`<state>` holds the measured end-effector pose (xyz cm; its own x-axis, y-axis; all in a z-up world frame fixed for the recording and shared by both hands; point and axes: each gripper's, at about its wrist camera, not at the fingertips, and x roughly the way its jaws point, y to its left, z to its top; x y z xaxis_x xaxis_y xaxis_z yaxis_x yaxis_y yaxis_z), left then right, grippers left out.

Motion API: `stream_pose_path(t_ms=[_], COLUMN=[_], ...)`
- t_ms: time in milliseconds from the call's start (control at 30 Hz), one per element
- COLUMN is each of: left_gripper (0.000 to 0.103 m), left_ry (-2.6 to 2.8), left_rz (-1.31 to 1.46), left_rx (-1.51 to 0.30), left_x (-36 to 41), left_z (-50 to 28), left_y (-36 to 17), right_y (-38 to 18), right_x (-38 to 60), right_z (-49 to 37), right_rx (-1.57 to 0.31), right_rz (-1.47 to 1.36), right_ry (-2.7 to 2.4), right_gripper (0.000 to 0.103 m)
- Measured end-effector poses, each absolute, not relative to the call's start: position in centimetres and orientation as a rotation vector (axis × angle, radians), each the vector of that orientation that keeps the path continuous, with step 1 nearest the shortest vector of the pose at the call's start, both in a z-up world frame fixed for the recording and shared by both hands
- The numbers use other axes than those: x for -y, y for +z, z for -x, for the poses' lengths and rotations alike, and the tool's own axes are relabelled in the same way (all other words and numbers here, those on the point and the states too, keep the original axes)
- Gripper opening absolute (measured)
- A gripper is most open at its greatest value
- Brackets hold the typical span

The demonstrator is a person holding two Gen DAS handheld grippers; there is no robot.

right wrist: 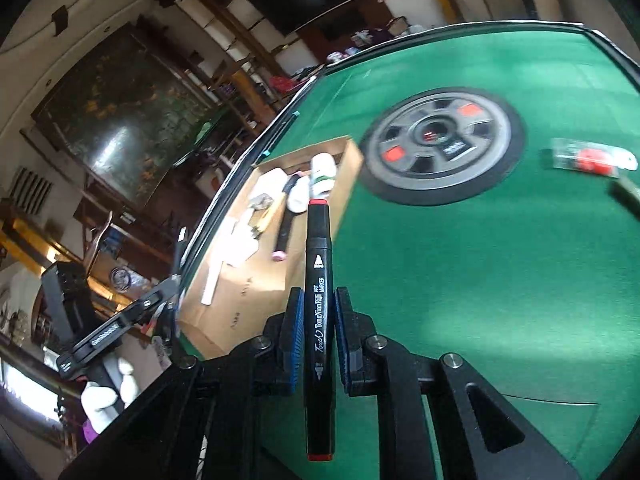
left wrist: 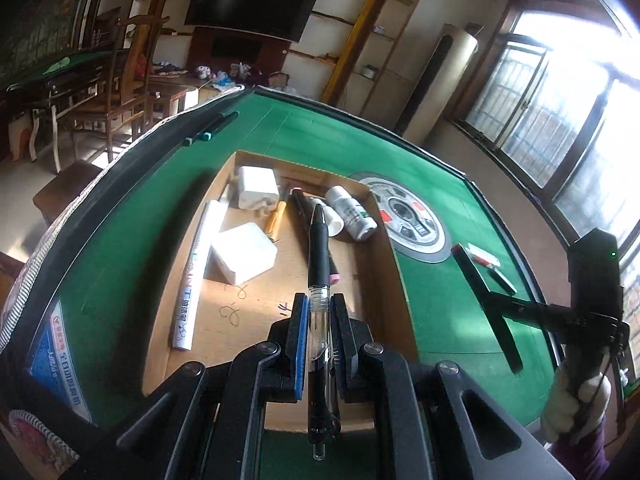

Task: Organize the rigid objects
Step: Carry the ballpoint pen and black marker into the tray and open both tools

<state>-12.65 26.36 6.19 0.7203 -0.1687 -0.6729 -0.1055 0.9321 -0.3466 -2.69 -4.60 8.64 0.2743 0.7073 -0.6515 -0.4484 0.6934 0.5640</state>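
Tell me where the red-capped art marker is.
The art marker is clamped in the right tongs, right wrist view, above the green table, right of the cardboard box.

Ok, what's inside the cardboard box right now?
In the box: two white chargers, a white tube, a white bottle, a black marker with a pink end. The pen in the left gripper hides part of it.

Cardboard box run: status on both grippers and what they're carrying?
Left gripper shut on pen, above cardboard box. Right gripper shut on art marker, over green table. Nothing blocking.
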Motion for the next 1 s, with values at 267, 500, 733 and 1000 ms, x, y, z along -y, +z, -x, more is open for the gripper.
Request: stream_pose_path(t_ms=[267,500,733,1000], left_gripper=[0.01,0.011,0.054,0.072], left_ry=[-0.029,0.018,0.044,0.087], left_rz=[0.427,0.403,0.385,0.334], left_rx=[-0.895,-0.933,-0.882,-0.826], left_x=[-26.9,-26.6,-26.8,-25.2], left_z=[8.5,7.4,8.8,12.4], left_y=[2.9,1.4,2.7,5.2], right_y=[6.8,4.5,4.8,6.1], right_x=[-6.8,-9.1,-9.7,-5.1], right_z=[2.1,1.5,0.8,1.4], right_rx=[-1.154,-1.203,-1.169,-1.065], right_rz=[-0.255,-0.264,-0.186,-0.232], right_ry=[0.88,0.803,0.783,0.766], right_gripper=[0.015,0.015,0.021,0.045])
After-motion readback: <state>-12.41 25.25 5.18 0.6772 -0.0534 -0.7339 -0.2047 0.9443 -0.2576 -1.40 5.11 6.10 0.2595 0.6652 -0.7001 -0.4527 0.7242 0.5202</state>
